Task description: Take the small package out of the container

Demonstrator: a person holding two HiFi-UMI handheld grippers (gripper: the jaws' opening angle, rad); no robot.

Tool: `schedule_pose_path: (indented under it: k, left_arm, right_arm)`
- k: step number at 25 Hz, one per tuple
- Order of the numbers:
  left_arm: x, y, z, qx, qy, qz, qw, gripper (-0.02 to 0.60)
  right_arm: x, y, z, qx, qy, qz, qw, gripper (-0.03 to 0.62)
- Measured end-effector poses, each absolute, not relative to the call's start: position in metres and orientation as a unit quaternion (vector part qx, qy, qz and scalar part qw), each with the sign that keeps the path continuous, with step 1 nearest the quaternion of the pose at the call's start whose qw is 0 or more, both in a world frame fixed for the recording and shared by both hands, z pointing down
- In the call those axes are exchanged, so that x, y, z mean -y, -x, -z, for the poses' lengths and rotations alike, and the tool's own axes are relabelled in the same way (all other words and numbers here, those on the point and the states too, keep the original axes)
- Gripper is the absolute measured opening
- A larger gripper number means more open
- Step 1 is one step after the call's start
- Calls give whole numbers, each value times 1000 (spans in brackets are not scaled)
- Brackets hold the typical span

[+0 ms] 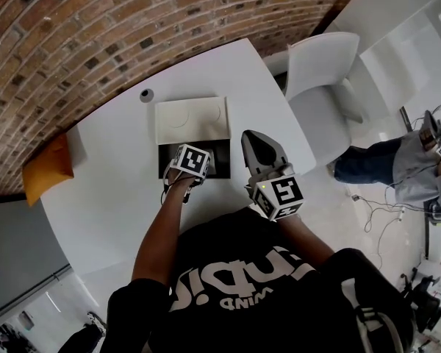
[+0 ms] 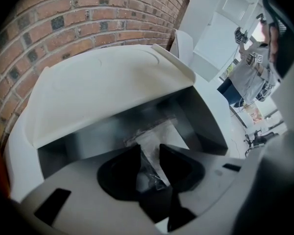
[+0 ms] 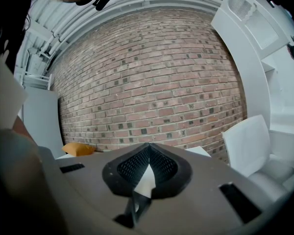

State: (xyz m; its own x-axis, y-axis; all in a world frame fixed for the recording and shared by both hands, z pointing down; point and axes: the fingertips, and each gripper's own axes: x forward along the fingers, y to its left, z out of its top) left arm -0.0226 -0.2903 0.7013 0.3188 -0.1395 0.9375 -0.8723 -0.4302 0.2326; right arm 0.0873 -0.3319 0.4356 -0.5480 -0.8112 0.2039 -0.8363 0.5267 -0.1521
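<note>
Clear-plastic small package (image 2: 157,133) lies in the container (image 2: 201,121), at the desk's (image 1: 117,190) middle, straight between your left gripper's (image 2: 150,148) parted jaws, its length running away from them. Your right gripper (image 3: 148,146), closed and empty, is farther.

Seen from the head view, the left tongs (image 1: 188,166) cover most of the black rectangular container's (image 1: 221,157) inside, hiding the package. From the left gripper view, the small clear plastic package (image 2: 156,134) inside that container is blurred, its near end hidden behind the jaws.
</note>
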Motion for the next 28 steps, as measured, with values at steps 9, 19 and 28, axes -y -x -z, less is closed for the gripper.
schedule_pose_path:
  k: [9,19,28]
  left_arm:
    - [288,20,-701,345,-715,-467,390,100]
    - [289,22,-699,339,-721,-473,376,14]
    - [296,24,-681,340,-733,-449,381,11]
  right_arm:
    - [331,-88,-433,871,-476,-107,52,-2]
    - [328,-87,-431,869,-482,-100,56,-2]
    - [323,-90,-428,866,-487,-95,55,-2]
